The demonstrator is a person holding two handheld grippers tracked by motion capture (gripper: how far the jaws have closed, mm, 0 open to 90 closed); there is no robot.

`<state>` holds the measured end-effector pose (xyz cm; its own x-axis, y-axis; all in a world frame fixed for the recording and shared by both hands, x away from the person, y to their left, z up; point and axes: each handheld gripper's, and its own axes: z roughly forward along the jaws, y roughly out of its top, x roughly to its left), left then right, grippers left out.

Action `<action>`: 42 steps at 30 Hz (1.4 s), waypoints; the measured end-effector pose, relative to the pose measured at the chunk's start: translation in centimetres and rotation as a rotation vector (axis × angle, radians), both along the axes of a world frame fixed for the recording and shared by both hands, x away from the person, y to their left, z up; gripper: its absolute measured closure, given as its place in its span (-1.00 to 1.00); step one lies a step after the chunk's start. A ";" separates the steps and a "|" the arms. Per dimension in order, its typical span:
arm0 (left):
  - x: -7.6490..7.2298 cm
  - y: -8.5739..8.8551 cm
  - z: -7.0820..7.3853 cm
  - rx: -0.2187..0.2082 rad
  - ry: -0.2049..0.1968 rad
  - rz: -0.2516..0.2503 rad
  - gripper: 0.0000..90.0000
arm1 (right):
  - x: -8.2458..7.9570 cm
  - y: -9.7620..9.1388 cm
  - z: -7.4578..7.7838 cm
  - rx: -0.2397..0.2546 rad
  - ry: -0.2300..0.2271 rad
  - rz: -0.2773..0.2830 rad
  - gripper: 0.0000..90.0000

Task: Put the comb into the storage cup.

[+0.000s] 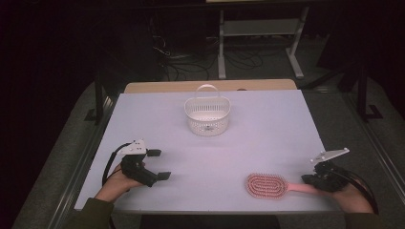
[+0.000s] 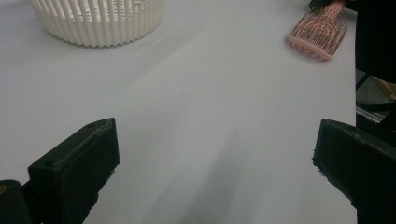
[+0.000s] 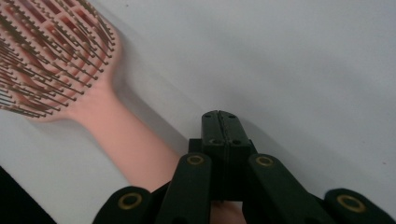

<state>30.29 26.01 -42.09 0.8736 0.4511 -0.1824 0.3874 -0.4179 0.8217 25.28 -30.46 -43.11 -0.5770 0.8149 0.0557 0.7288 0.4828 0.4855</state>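
Pink hairbrush (image 1: 266,185) (bristles up) beside closed, empty right gripper (image 3: 219,122) — left gripper (image 1: 158,164) open, white basket (image 1: 207,116) beyond

the pink hairbrush (image 3: 51,60) is blurred and cut off at the left edge in the right gripper view, its handle end hidden behind the jaws. the white basket (image 2: 100,21) is cropped by the top edge in the left gripper view.

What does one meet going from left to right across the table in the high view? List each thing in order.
Left gripper with black jaws open → white slatted plastic basket with a loop handle → pink oval hairbrush with bristles up → right gripper, jaws shut, beside the brush's handle.
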 end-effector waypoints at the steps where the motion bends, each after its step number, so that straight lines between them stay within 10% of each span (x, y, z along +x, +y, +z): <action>1: 0.0 0.0 0.0 0.000 0.000 0.000 -1.00 | -0.1 0.1 0.0 0.000 -0.001 0.002 0.99; 33: 0.0 -0.2 0.0 0.008 0.003 -0.013 -1.00 | -2.6 0.5 0.0 0.008 0.000 0.025 0.99; 42: 0.0 -0.2 -0.1 0.010 0.006 -0.012 -1.00 | -1.8 1.5 1.5 0.096 -0.109 0.010 0.57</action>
<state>30.26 25.78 -42.17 0.8781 0.4421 -0.1827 0.3866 -0.4310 0.8153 23.45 -28.93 -41.61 -0.5916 0.8032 0.0700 0.6649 0.4371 0.6057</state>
